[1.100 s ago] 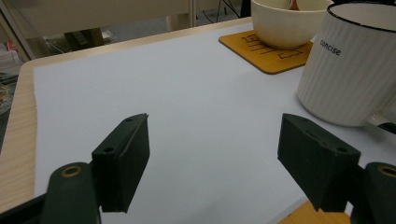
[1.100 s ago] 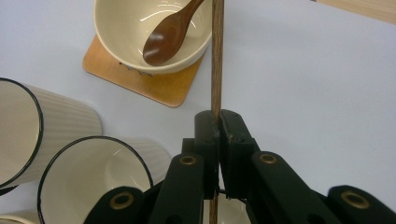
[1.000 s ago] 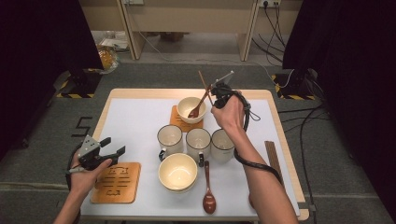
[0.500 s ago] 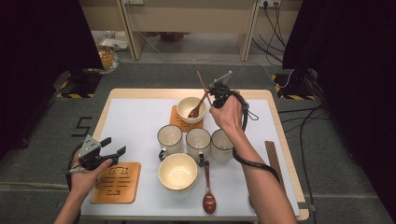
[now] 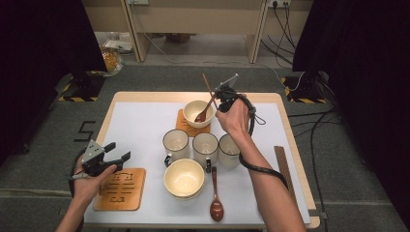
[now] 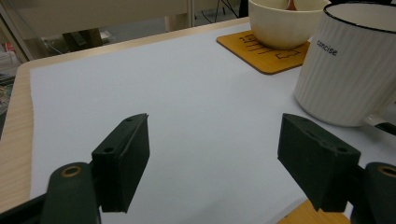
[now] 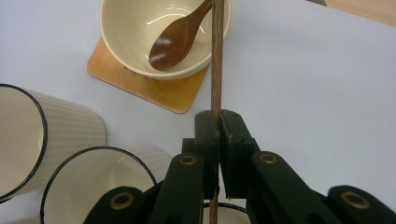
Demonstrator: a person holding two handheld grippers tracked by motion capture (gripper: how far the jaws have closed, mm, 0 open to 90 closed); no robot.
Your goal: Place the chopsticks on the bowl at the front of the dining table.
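Right gripper (image 5: 223, 94) above the far middle of the tabletop (image 5: 145, 121), jaws closed tight on a slim wooden chopstick (image 7: 216, 56); stick clamped partway along its length, one end running out over the far bowl (image 5: 198, 111). Far bowl seated on a wooden coaster (image 7: 154, 91) near the far edge, brown spoon (image 7: 180, 32) resting inside with its handle leaning on the rim. Left gripper (image 5: 112, 157) low at the near left corner, just beside a second coaster (image 5: 121, 188), jaws spread wide and holding nothing. Three white mugs (image 5: 205, 145) in a row at the tabletop's middle; near bowl (image 5: 183, 178) and another spoon (image 5: 216, 205) toward the near edge.

Likely step: setting the chopstick into or across the far bowl. Best done slowly, with the stick's tip guided clear of the spoon handle, lowered until supported by the rim, and released only then, to prevent rolling onto the tabletop. Mug rims below the hand to be avoided.
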